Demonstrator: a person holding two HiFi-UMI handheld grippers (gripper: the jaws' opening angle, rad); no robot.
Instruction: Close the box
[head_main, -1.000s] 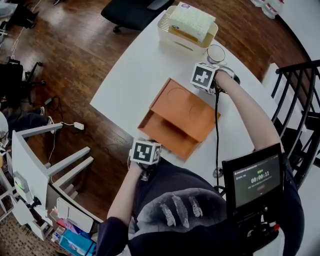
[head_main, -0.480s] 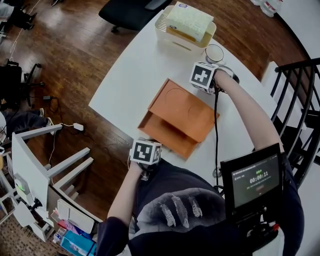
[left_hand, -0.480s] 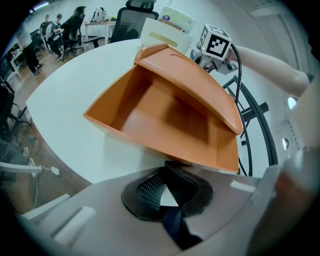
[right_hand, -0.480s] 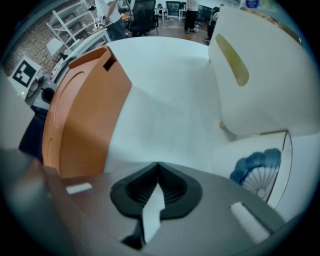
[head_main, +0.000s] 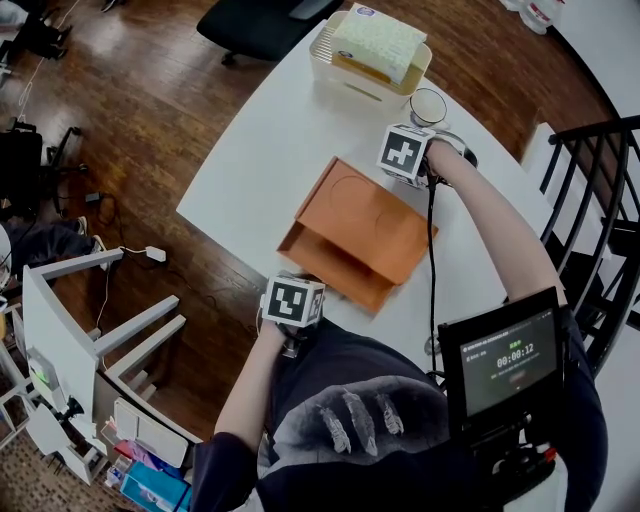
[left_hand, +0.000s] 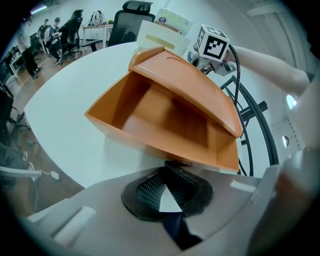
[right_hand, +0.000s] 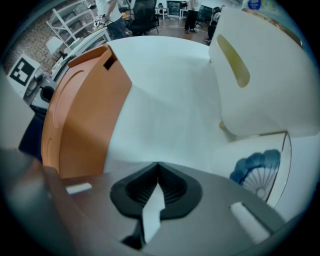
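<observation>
**Lid ajar, both grippers standing off the box**

Head view: the orange box (head_main: 335, 268) sits about mid-worktop (head_main: 270, 140), well short of the cream basket (head_main: 372, 82) at the far end. Its lid (head_main: 365, 215) slopes up toward the person, leaving a dark opening along the near edge. The left gripper (head_main: 293, 300) hangs at the near worktop edge just in front of that opening. The right gripper (head_main: 405, 152) is by the box's far right corner, next to a cup (head_main: 430, 106). Neither appears to touch the box.

Left gripper view: the fingers (left_hand: 150, 187) are drawn together at their tips, with nothing between them. They point straight into the mouth of the box (left_hand: 150, 120), whose inside looks empty. The lid (left_hand: 192, 85) tilts over it like a ramp, apparently hinged along the far side, its free edge nearest this gripper.

Right gripper view: these fingers (right_hand: 170, 185) are likewise brought together and empty. The lid (right_hand: 82, 115) lies to the left, apart from the tips, and the basket (right_hand: 260, 75) and cup (right_hand: 257, 172) lie to the right.

By my reading, closing has not begun. The next move calls for one gripper to come over the lid's raised free edge and press it down until it seats on the rim. The other gripper could steady the light-looking box so it does not slide.
</observation>
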